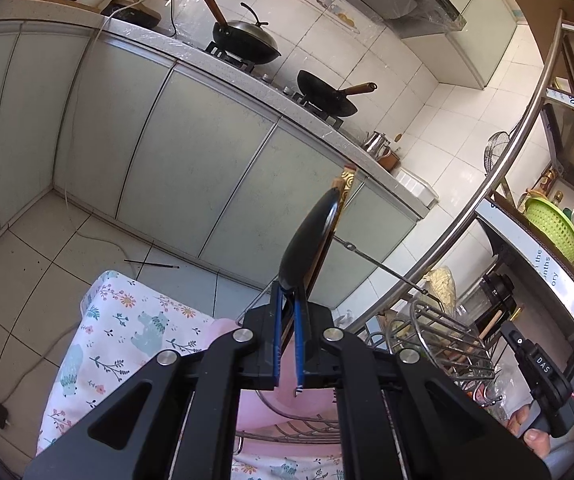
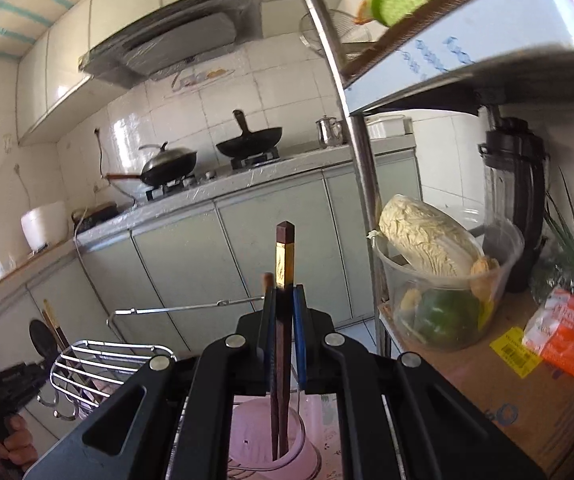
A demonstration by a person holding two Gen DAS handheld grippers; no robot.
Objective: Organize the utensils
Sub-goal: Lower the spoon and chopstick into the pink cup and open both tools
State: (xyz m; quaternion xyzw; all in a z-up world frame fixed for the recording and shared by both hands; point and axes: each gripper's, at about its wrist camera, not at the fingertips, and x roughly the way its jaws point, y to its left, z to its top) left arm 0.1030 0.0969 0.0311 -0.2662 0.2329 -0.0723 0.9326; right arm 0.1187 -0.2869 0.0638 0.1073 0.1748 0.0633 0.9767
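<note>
At centre frame, a dark chopstick with a gold band is pinched upright by the right gripper; a black spoon is clamped by the left gripper.

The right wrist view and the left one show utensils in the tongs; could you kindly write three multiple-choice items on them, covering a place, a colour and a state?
1. Where do the chopsticks' lower ends sit?
A. in the pink holder
B. in a wok
C. on the floor

2. What colour is the basket on the shelf?
A. red
B. green
C. blue

3. The left tongs are:
A. wide open
B. out of view
C. shut on the black spoon

Answers: 1 A, tips inside the pink holder, gripped by the right tongs; 2 B, bright green; 3 C, pads pinch the black spoon.
</note>
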